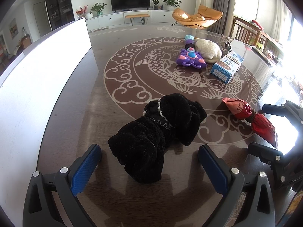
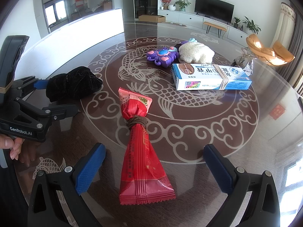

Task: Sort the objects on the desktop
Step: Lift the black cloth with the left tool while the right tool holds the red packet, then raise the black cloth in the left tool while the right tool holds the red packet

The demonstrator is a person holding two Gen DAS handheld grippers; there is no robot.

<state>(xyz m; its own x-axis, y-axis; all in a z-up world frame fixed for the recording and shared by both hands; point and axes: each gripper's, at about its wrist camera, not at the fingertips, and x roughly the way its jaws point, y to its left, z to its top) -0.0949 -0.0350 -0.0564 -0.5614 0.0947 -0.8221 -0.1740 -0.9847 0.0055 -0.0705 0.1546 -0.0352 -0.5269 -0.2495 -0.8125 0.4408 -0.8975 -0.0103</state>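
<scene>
A black velvet scrunchie (image 1: 157,138) lies on the glass table, its near end between the open fingers of my left gripper (image 1: 149,162); it also shows in the right wrist view (image 2: 73,84). A red snack packet tied with brown cord (image 2: 141,151) lies with its near end between the open fingers of my right gripper (image 2: 154,164); it shows in the left wrist view (image 1: 250,116) too. Farther off lie a purple toy (image 2: 162,55), a cream knitted pouch (image 2: 196,54) and a blue-white box (image 2: 210,77). Neither gripper touches anything.
A white bin wall (image 1: 37,66) stands along the table's left side, also in the right wrist view (image 2: 81,32). A silver foil item (image 2: 244,64) lies beyond the box. The left gripper shows at the left of the right wrist view (image 2: 40,98).
</scene>
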